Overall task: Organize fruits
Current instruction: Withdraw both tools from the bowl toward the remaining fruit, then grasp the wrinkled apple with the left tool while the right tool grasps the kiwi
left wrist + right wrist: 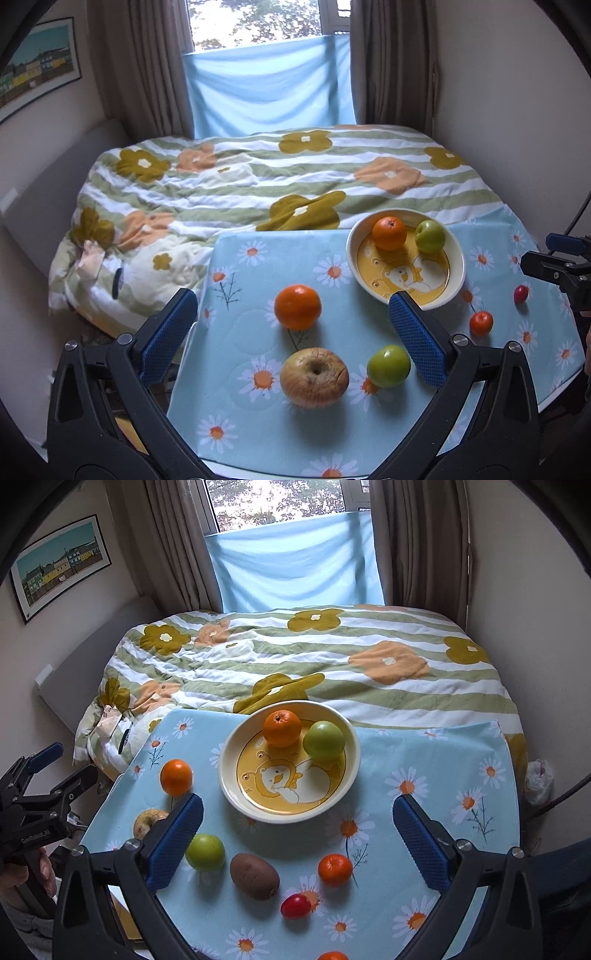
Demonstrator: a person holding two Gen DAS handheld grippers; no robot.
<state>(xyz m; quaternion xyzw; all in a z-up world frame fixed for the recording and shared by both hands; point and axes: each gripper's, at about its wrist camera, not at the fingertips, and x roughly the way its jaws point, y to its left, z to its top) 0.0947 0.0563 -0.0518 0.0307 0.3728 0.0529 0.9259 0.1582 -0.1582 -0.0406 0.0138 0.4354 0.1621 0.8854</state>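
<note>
On the daisy-print tablecloth, at the foot of a bed, the sorting looks only partly done: two fruits sit in the yellow cartoon bowl, and seven lie loose on the cloth.

Going from left to right in the right wrist view, the left gripper shows at the frame edge, but its jaw gap cannot be judged from here. In its own view the left gripper stands wide and empty above the near fruit.

Then come the loose orange, the wrinkled apple partly hidden behind a blue pad, and a green apple. Next are the kiwi, a small red fruit that may be a cherry tomato, and a small mandarin. A second small orange fruit peeks in at the bottom edge.

The bowl holds an orange and a green apple, touching or nearly so.

The right gripper is spread wide, holding nothing, with its pads either side of the bowl's near rim.

By count there are two oranges, two green apples, one wrinkled apple, one kiwi, two small mandarin-like fruits and one small red fruit. I judge the task to be about a quarter finished, with seven pieces left to move.
</note>
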